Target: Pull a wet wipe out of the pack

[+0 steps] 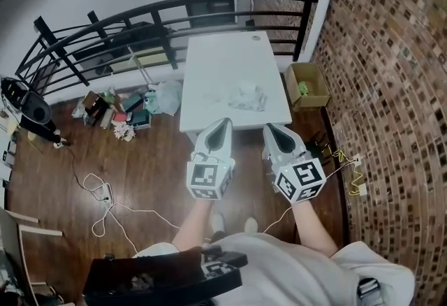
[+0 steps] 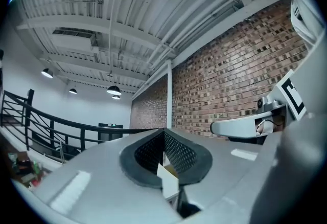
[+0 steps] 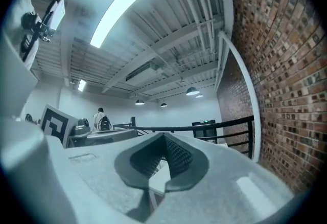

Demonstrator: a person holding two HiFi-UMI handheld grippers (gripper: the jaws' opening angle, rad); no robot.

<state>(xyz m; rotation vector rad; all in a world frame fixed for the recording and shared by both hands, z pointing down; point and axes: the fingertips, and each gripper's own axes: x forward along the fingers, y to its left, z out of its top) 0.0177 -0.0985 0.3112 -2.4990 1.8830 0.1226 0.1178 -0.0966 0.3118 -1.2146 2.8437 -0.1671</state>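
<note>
In the head view a white table [image 1: 209, 53] stands ahead of me, and a pale crumpled pack with wipes [image 1: 248, 96] lies near its front right. Both grippers hover short of the table's front edge, pointing toward it, apart from the pack. The left gripper [image 1: 223, 121] has its jaws together with nothing between them; its own view shows the dark pads meeting at the left gripper's tip [image 2: 164, 133]. The right gripper [image 1: 267, 128] is likewise shut and empty, as the right gripper's own view [image 3: 163, 138] shows. Neither gripper view shows the pack.
A black railing [image 1: 140, 18] runs behind and left of the table. A brick wall [image 1: 391, 53] rises on the right, with a cardboard box [image 1: 307, 84] on the floor beside the table. Clutter [image 1: 119, 110] and cables [image 1: 105, 196] lie on the wooden floor at left.
</note>
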